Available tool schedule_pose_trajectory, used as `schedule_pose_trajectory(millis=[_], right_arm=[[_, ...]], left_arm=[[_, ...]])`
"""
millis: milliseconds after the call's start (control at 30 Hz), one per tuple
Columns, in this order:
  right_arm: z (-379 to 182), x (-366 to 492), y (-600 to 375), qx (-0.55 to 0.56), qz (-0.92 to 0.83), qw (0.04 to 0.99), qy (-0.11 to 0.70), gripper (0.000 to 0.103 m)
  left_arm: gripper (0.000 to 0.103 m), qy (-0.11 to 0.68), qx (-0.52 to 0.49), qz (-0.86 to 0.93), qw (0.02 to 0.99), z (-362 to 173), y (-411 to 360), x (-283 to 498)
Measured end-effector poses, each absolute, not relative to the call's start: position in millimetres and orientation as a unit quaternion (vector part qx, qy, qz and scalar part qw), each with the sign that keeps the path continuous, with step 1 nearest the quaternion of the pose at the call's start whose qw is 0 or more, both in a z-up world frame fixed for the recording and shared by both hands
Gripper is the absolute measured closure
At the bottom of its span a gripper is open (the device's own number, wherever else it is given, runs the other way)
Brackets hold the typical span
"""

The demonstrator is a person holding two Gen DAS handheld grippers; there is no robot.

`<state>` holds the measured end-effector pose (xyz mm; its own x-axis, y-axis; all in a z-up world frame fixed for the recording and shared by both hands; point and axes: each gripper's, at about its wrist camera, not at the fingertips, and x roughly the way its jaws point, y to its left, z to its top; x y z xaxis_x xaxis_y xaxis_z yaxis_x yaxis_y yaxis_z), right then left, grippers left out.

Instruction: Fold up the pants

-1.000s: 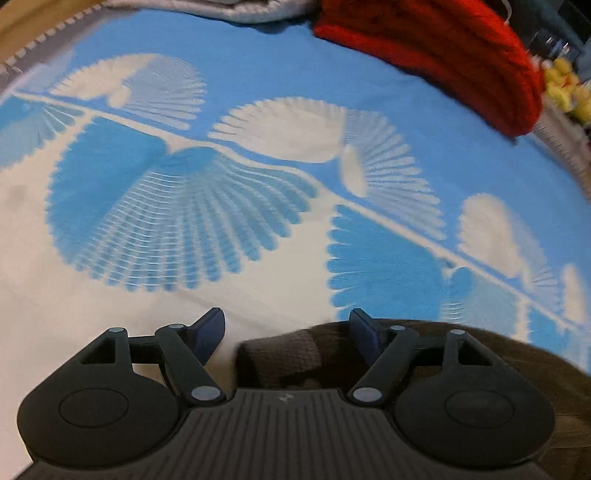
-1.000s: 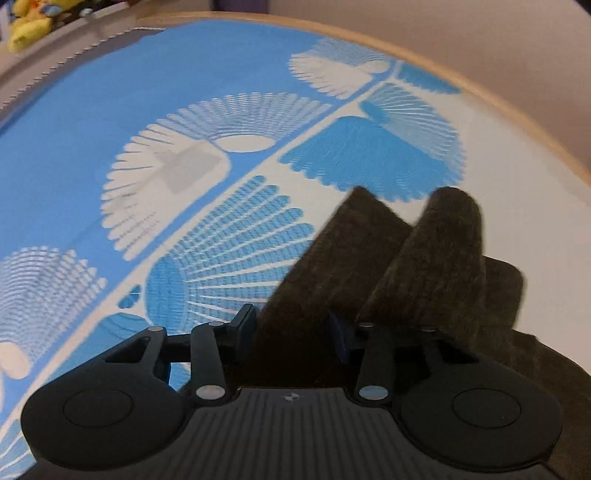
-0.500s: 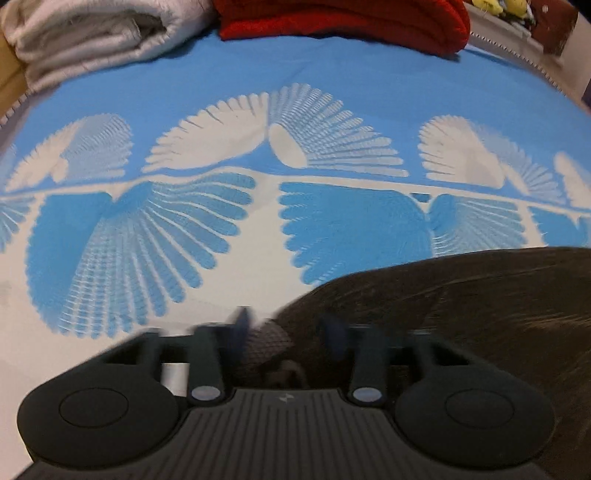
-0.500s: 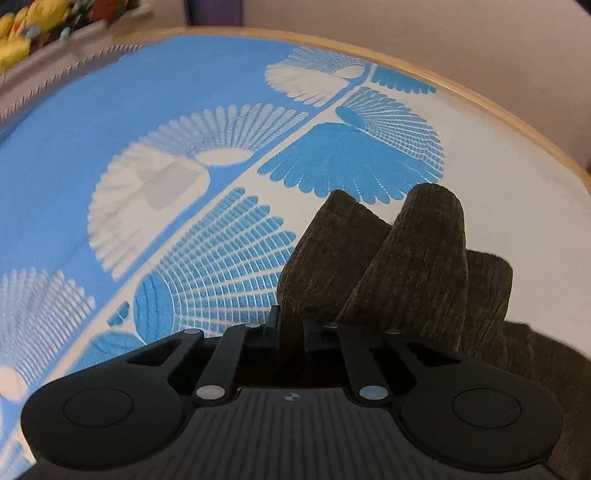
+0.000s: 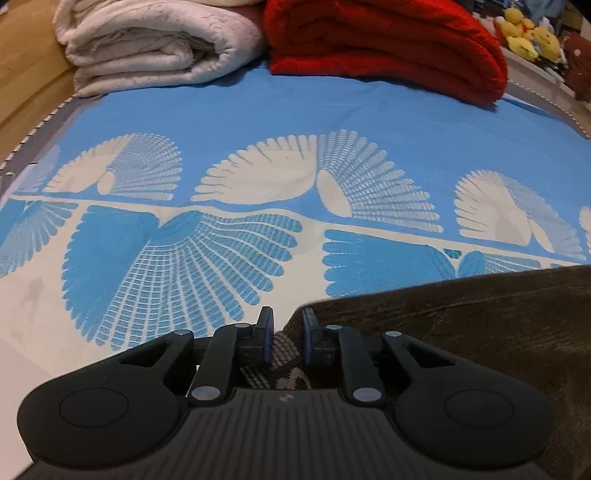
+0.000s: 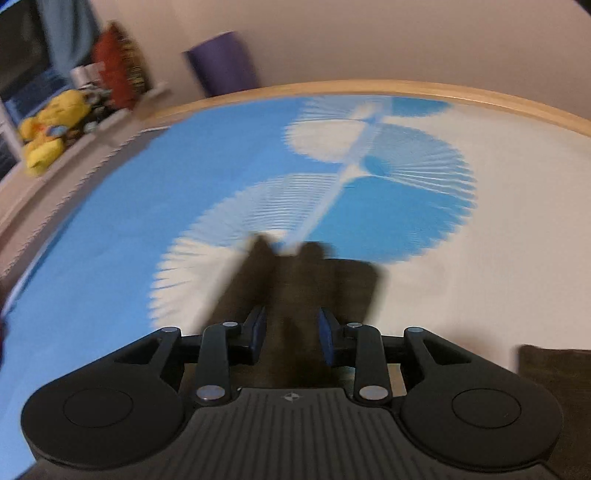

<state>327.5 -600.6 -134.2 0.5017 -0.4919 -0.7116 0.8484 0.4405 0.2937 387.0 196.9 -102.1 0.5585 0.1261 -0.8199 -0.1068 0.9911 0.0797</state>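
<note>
The dark brown corduroy pants (image 5: 461, 314) lie on a blue and white patterned bedspread (image 5: 258, 110). My left gripper (image 5: 287, 323) is shut on the pants at their waistband end, with the checked inner band showing between its blue pads. In the right wrist view my right gripper (image 6: 291, 328) is shut on the pants' leg ends (image 6: 291, 280), which stick up blurred between its pads. Another part of the pants (image 6: 554, 376) shows at the lower right.
A folded white blanket (image 5: 155, 40) and a folded red knit blanket (image 5: 388, 40) lie at the far end of the bed. Yellow plush toys (image 5: 532, 33) sit on a shelf beside it. A wooden bed frame (image 6: 406, 88) edges the mattress.
Both grippers have closed on the pants. The left view has swung up toward the blankets. The right gripper has lifted, its view now blurred with motion.
</note>
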Motion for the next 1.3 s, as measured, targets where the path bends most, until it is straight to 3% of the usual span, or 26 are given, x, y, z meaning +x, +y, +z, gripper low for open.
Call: schedule_pose_trajectory(millis=[67,233,267,333,367,400,467,600,667,700,733,767,900,1033,1133,1233,1300], right_arm=[[-141,309,-605,0.329,-0.455,0.783,0.269,0.058],[-162,277,-612,0.354,-0.464,0.763,0.277,0.056],[-165,279,-614,0.370,-0.435,0.771,0.283,0.057],[-170,285,-615,0.395,-0.389,0.783,0.281,0.056],[-171,290,-617,0.401,-0.368,0.789,0.285,0.053],[-175,296,-617,0.399,-0.353,0.792,0.297,0.052],[-174,301,-614,0.387,-0.348,0.801,0.295,0.050],[-174,311,-609,0.376,-0.344,0.802,0.312,0.057],[-170,315,-608,0.358,-0.343,0.801,0.335,0.092],[-167,316,-607,0.362,-0.342,0.798,0.340,0.092],[-161,312,-608,0.360,-0.353,0.794,0.340,0.094],[-152,306,-605,0.354,-0.373,0.788,0.337,0.095],[-96,284,-598,0.335,-0.445,0.779,0.287,0.096],[-149,261,-618,0.364,-0.505,0.677,0.392,0.093],[-152,241,-624,0.369,-0.512,0.682,0.371,0.092],[-120,226,-620,0.354,-0.481,0.737,0.318,0.075],[-97,207,-613,0.334,-0.472,0.761,0.294,0.071]], left_arm=[[0.102,0.465,0.028,0.111,0.878,-102,199,388],[0.100,0.483,-0.073,0.131,0.863,-102,225,389],[0.096,0.480,-0.081,0.119,0.865,-100,224,389],[0.075,0.479,-0.080,0.092,0.869,-95,217,390],[0.056,0.482,-0.078,0.080,0.869,-94,213,390],[0.050,0.486,-0.074,0.069,0.868,-95,208,390],[0.048,0.495,-0.046,0.061,0.866,-100,198,389],[0.048,0.510,0.002,0.066,0.858,-110,188,389],[0.049,0.513,0.005,0.068,0.856,-114,189,389],[0.054,0.513,0.012,0.068,0.855,-115,187,388],[0.066,0.511,0.020,0.071,0.857,-114,186,388],[0.086,0.504,0.027,0.081,0.859,-113,186,388],[0.087,0.498,-0.043,0.088,0.862,-110,201,386],[0.082,0.490,0.031,0.088,0.867,-111,179,384],[0.078,0.484,0.051,0.098,0.868,-99,171,379],[0.077,0.449,0.064,0.095,0.886,-75,160,368],[0.073,0.426,0.061,0.087,0.899,-58,150,358]])
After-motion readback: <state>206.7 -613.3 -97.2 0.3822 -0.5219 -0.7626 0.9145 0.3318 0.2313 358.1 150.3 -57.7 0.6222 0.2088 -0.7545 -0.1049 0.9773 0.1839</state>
